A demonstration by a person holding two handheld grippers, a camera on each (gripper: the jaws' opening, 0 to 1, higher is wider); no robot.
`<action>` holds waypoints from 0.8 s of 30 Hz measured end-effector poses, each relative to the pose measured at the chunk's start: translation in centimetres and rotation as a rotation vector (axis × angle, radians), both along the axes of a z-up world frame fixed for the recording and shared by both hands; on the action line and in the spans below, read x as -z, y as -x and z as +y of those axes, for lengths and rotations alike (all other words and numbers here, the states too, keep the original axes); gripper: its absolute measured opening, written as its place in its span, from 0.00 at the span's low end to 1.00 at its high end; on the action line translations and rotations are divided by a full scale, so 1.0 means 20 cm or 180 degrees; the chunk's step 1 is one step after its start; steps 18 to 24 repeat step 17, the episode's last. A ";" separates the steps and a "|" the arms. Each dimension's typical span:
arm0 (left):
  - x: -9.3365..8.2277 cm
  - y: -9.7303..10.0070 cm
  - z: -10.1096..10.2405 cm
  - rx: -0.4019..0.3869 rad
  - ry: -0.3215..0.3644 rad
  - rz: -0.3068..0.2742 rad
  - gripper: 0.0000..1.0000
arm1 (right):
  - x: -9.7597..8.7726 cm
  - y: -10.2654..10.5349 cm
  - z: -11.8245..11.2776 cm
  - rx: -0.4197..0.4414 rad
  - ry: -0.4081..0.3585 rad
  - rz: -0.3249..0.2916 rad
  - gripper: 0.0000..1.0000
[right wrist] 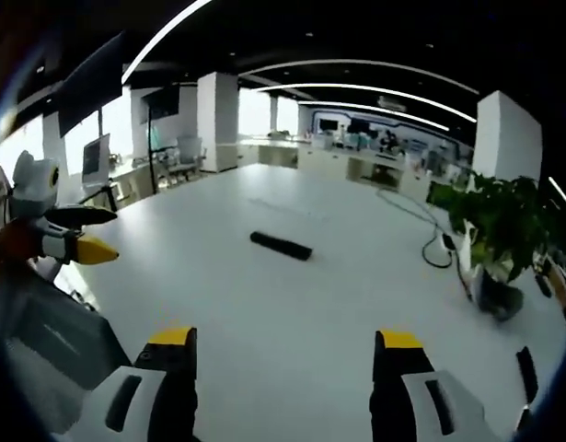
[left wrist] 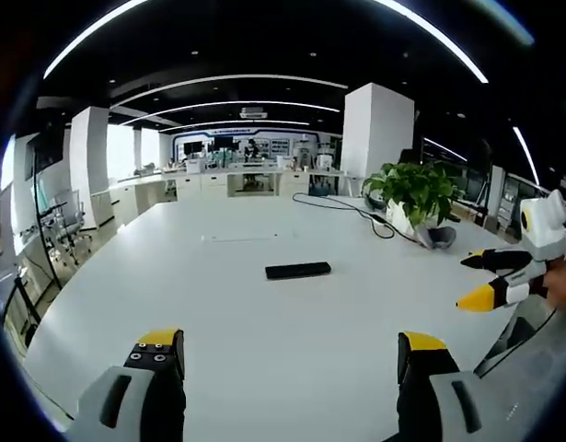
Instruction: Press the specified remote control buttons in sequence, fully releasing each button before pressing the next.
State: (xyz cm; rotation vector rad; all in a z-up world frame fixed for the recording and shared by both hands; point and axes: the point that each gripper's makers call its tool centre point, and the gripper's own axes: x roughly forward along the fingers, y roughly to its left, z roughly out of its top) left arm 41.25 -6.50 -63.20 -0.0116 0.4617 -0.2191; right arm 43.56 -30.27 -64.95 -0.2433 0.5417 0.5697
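We see the slim black rectangular remote control (left wrist: pixel 298 271) (right wrist: pixel 281 246) lying flat mid-way across the white tabletop (left wrist: pixel 264 350) (right wrist: pixel 292 313), at 12 o'clock beyond both claws. The left claw (left wrist: pixel 292 354) (right wrist: pixel 85 232) and the right claw (right wrist: pixel 284 354) (left wrist: pixel 480 278) both gape wide, holding nothing.

Black remote (right wrist: pixel 281 246) flat on white table (right wrist: pixel 264 313), right tongs (right wrist: pixel 281 354) agape

I see long ceiling light strips (left wrist: pixel 236 81) across the top of both views, lighting the white worktop (left wrist: pixel 264 322) evenly and brightly with soft shadows. Windows (right wrist: pixel 103 129) at upper left glare. Fisheye bending curves the edges; the right gripper view looks softer.
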 end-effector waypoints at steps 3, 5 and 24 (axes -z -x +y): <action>-0.01 0.00 0.00 -0.0018 0.0060 -0.0015 1.00 | 0.01 0.01 0.00 -0.0024 0.0025 0.0006 0.76; 0.00 0.00 0.00 -0.0017 0.0055 -0.0017 1.00 | 0.01 0.01 0.00 -0.0029 0.0010 0.0020 0.76; -0.02 0.01 -0.01 0.0011 0.0083 -0.0055 1.00 | 0.01 0.01 0.00 -0.0027 0.0035 -0.0009 0.75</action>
